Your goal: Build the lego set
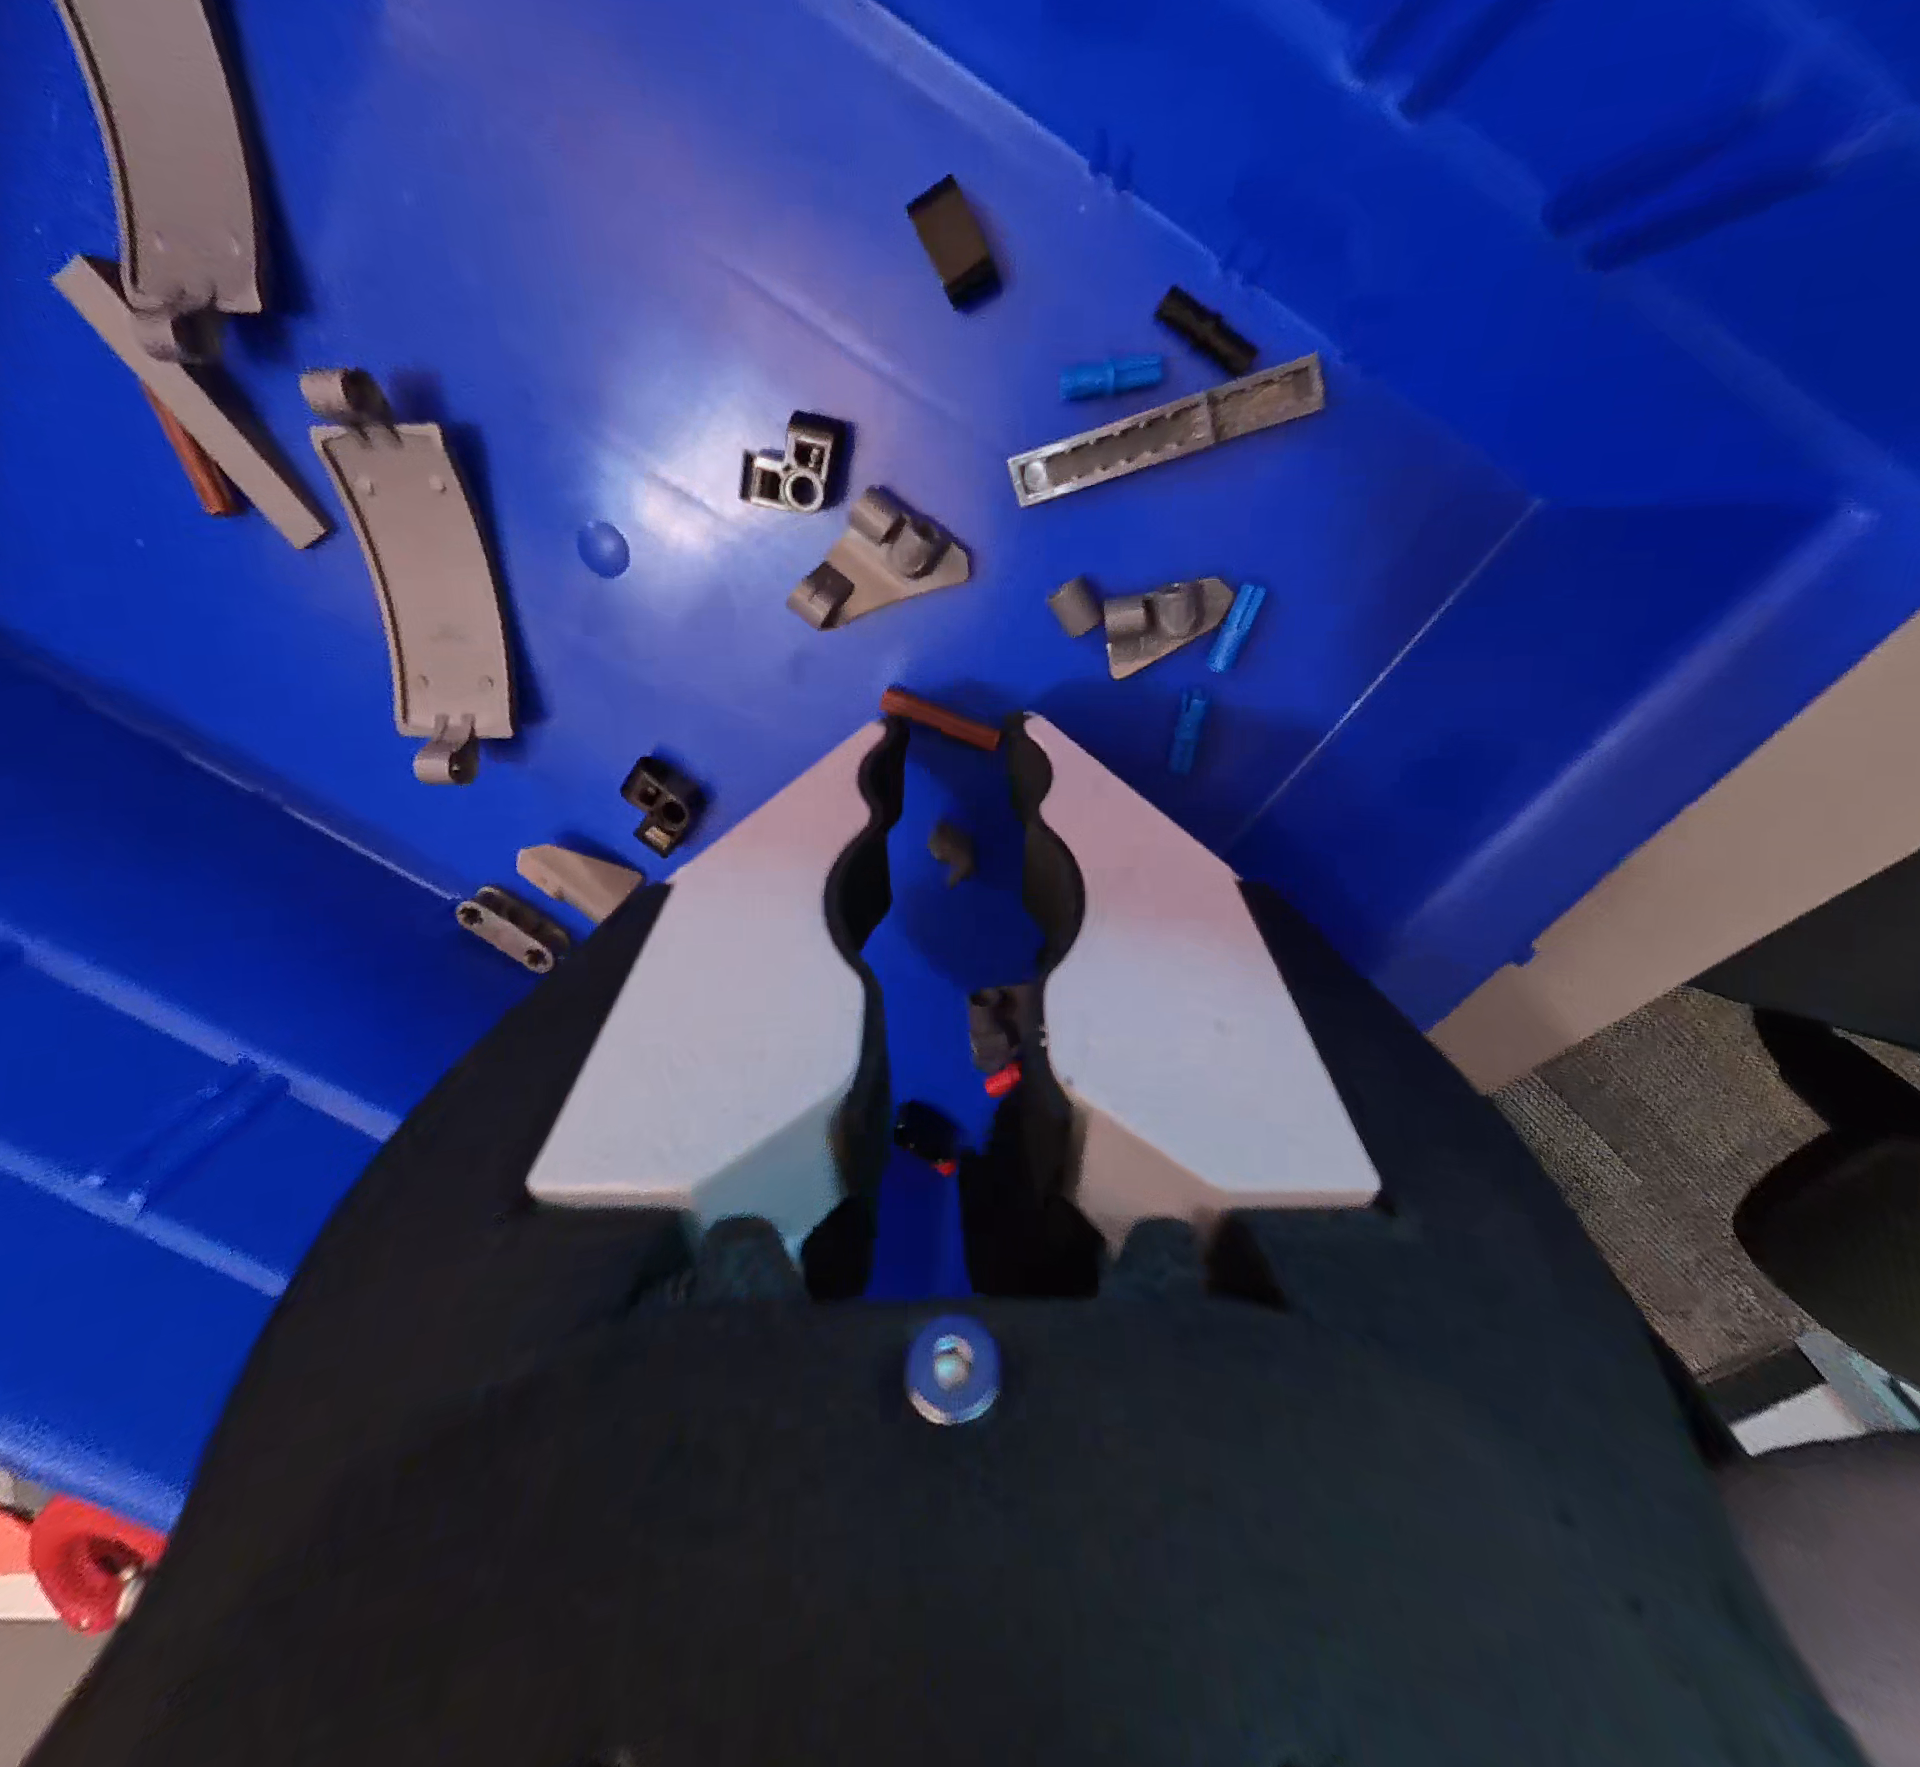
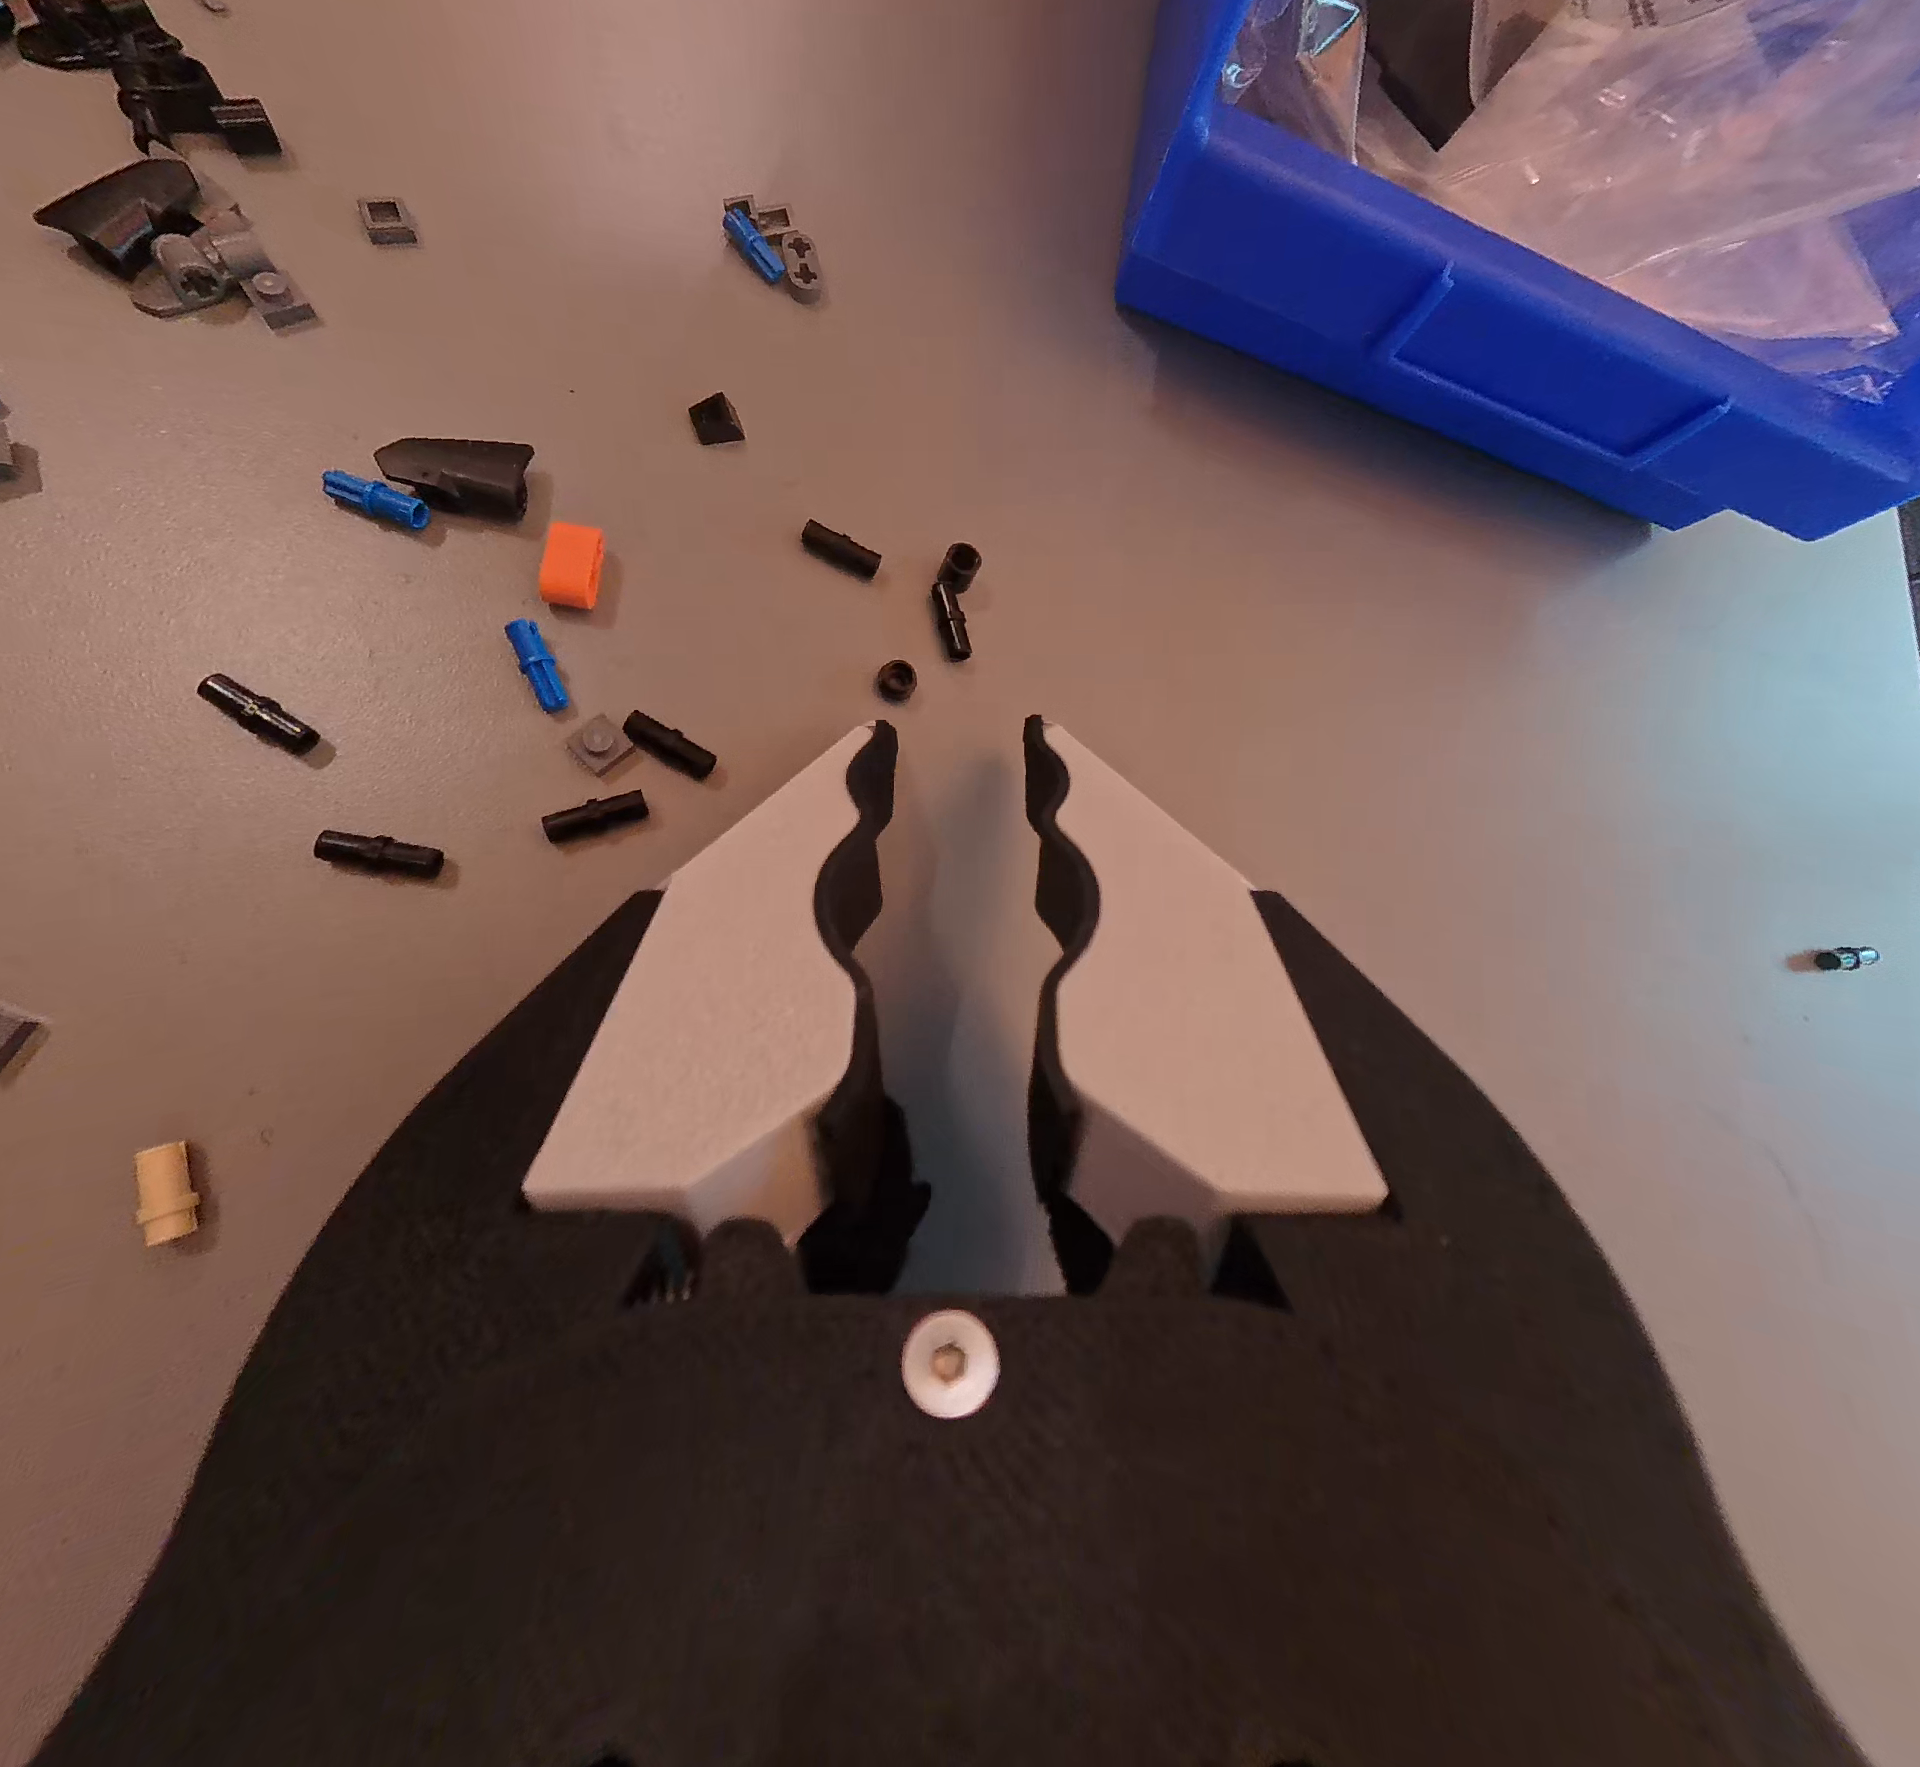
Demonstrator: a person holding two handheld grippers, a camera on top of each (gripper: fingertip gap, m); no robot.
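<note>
Your left hand-held gripper (image 1: 954, 730) hangs over the smooth, glossy floor of a blue bin (image 1: 540, 159), its pale wedge fingers (image 1: 748, 969) lined with black wavy pads. The tips sit at a thin brown axle (image 1: 940, 718) that spans the gap between them; you cannot tell from this view whether they pinch it or merely frame it. A gap of blue shows between the pads lower down.

Lego pieces lie loose on the bin floor. Two curved grey panels (image 1: 421, 574) with hinge lugs lie to the left, a flat grey strip (image 1: 187, 398) crossing the end of the farther one. Ahead sit a grey wedge plate (image 1: 883, 564) with studs, a second one (image 1: 1153, 621), a small dark bracket (image 1: 792, 476), a black curved slope (image 1: 956, 242), a long ribbed grey plate (image 1: 1169, 444) and a few blue pins (image 1: 1110, 377). The middle of the floor is open; ribbed bin walls rise at the upper right, and the rim drops to the table at the right.

Your right hand-held gripper (image 2: 958, 730) is spread, holding nothing, above a matte grey table (image 2: 1455, 886). Black pins (image 2: 840, 548) and small black bushes (image 2: 896, 678) lie just ahead of the tips. To the left lie more blue pins (image 2: 537, 666), a rounded orange block (image 2: 574, 564), a dark slope (image 2: 457, 470), a tan pin (image 2: 166, 1192) and a cluster of black parts (image 2: 145, 76). The table to the right is bare apart from one small pin (image 2: 1839, 959). A second blue bin (image 2: 1455, 346), stuffed with crinkled clear bags (image 2: 1662, 107), sits at the upper right.
</note>
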